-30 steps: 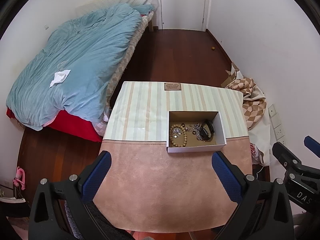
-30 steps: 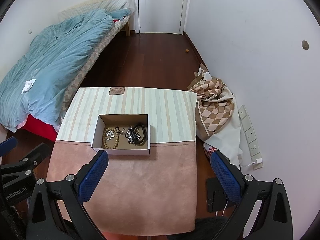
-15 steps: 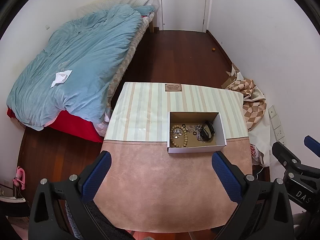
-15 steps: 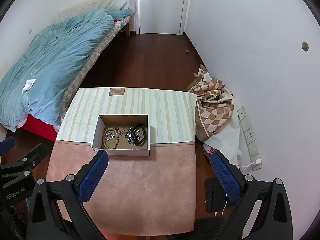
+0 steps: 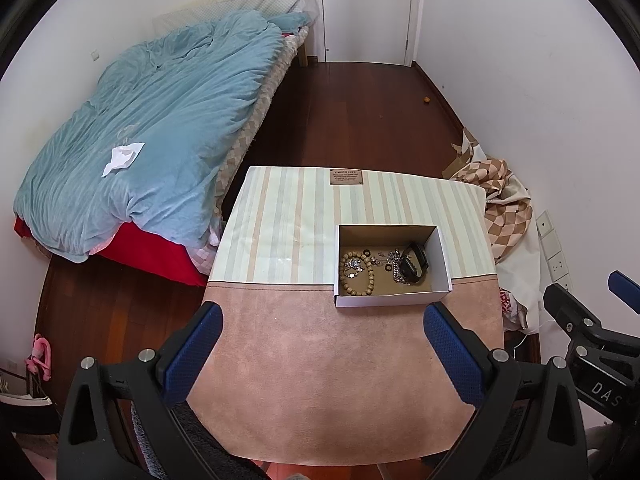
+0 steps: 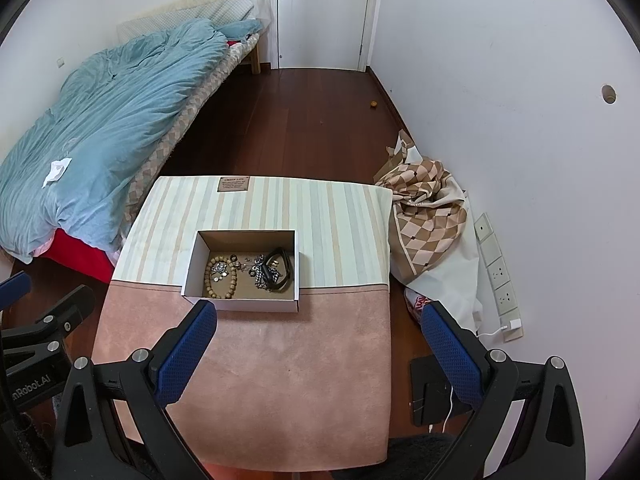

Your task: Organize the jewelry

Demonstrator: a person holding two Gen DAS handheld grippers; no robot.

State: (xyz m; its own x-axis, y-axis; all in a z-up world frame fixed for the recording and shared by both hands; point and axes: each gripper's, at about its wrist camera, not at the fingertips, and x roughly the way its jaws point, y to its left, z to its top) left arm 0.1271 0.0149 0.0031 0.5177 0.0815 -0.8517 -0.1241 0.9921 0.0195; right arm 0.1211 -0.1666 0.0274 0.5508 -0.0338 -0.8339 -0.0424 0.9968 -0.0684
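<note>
Both claws wide, empty, high above near table edge: left claw (image 5: 322,344), right claw (image 6: 319,342). Jewelry all in shallow white cardboard box (image 6: 244,305) mid-table (image 5: 320,380): wooden bead bracelet (image 6: 219,277) left, black watch (image 6: 278,270) right, tangled silver chains (image 6: 262,272) btwn. Risk: chains snag watch, drag extras; light box may slide/tip w/ one-sided pull.

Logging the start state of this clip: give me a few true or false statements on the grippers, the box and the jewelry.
1. Both grippers are open and hold nothing. True: left gripper, right gripper.
2. The jewelry lies scattered on the tablecloth. False: it sits inside the white box.
3. The wooden bead bracelet lies left of the black watch. True.
4. The box has a lid on. False: it is open on top.
5. The box stands on the table. True.
</note>
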